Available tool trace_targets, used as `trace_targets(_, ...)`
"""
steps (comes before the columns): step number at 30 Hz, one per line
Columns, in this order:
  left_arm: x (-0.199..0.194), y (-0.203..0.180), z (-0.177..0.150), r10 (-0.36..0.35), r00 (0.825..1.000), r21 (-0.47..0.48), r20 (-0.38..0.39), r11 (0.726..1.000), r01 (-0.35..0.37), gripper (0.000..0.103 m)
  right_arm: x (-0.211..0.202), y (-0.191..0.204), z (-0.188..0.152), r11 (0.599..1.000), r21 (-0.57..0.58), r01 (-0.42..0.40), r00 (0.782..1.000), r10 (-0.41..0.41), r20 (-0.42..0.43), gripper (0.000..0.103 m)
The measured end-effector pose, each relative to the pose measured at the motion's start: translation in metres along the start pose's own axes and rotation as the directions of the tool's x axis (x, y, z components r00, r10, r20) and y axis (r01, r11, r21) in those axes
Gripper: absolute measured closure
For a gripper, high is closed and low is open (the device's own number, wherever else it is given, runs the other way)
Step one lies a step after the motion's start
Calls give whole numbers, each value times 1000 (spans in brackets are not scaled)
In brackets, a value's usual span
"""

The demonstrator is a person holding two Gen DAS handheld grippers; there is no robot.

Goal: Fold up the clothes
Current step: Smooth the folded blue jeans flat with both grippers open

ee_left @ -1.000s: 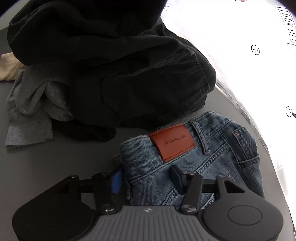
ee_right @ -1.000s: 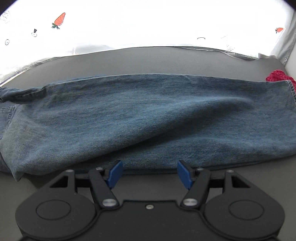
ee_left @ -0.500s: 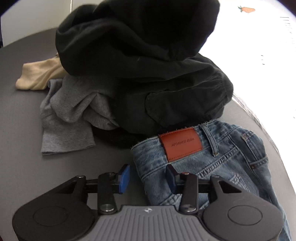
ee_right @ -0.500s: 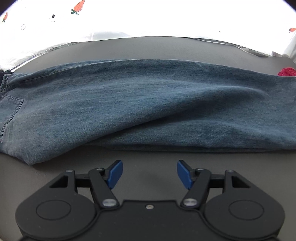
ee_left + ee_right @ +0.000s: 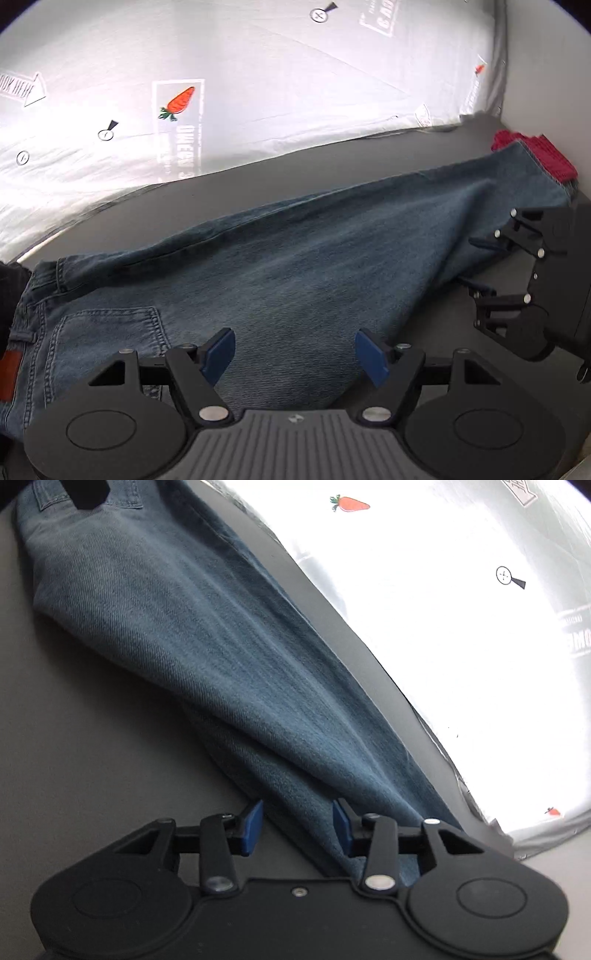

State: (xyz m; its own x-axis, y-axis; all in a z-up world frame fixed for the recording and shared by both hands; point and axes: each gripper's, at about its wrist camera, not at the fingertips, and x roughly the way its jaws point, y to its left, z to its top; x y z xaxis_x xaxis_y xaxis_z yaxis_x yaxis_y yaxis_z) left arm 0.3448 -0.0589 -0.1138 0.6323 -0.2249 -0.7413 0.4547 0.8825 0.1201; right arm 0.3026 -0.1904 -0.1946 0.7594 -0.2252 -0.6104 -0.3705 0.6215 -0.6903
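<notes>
My left claw (image 5: pixel 295 352) has swung from the waistband to mid-leg, jaws apart over the jeans (image 5: pixel 295 266), which lie lengthwise on the table (image 5: pixel 258 181). My right claw (image 5: pixel 297 827) has moved to the cuff end; its jaws straddle denim, not clamped. Next, I judge: grip and fold.

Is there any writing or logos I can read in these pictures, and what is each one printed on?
"LOOK HERE", mirrored, inside an arrow on the white sheet, at its left edge.
"QUEEN", mirrored, beside the carrot picture on that sheet; the smaller lines are unreadable.
Box print at the sheet's top: too blurred.
Red patch on the jeans: no lettering legible.
</notes>
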Motion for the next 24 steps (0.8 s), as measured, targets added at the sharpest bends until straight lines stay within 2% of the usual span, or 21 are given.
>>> trace_targets(2, 15, -11, -2, 10, 1000, 75, -19, 997, -9, 30, 2, 2, 2, 999, -37, 29, 999, -28, 22, 68)
trace_targets(5, 33, -10, -5, 58, 997, 64, -45, 996, -55, 30, 6, 2, 4, 997, -71, 30, 999, -27, 46, 89)
trace_targets(6, 39, -4, -7, 86, 995, 46, -55, 995, -83, 30, 8, 4, 4, 996, -86, 29, 999, -25, 48, 98)
trace_targets(9, 48, 26, -9, 187, 979, -44, -78, 981, -191, 30, 6, 4, -5, 990, -107, 87, 994, -80, 69, 101)
trace_targets(11, 48, 58, -8, 208, 973, -187, -101, 956, -224, 24, 5, -10, -13, 997, -17, 82, 996, -81, 29, 101)
trace_targets(14, 46, 99, -11, 233, 963, -373, -136, 888, -267, 20, 10, -35, -29, 988, 152, 35, 998, -25, -62, 103)
trace_targets(16, 44, 116, -12, 262, 953, -408, -149, 862, -301, 19, 10, -49, -37, 971, 241, -2, 997, 21, -74, 103)
trace_targets(18, 40, 132, -13, 277, 948, -458, -158, 830, -319, 20, 3, -64, -40, 939, 339, -62, 995, 85, -54, 101)
trace_targets(19, 39, 139, -14, 282, 945, -479, -165, 814, -327, 20, -1, -73, -40, 905, 404, -133, 987, 156, -25, 101)
trace_targets(21, 44, 149, -17, 309, 927, -470, -210, 800, -373, 20, -6, -82, -39, 833, 489, -259, 961, 271, 47, 101)
trace_targets(22, 46, 152, -20, 312, 921, -474, -233, 791, -388, 20, -7, -80, -36, 818, 497, -288, 953, 294, 68, 98)
trace_targets(24, 50, 160, -27, 278, 926, -522, -254, 767, -373, 20, -6, -75, -28, 801, 499, -332, 939, 328, 99, 96)
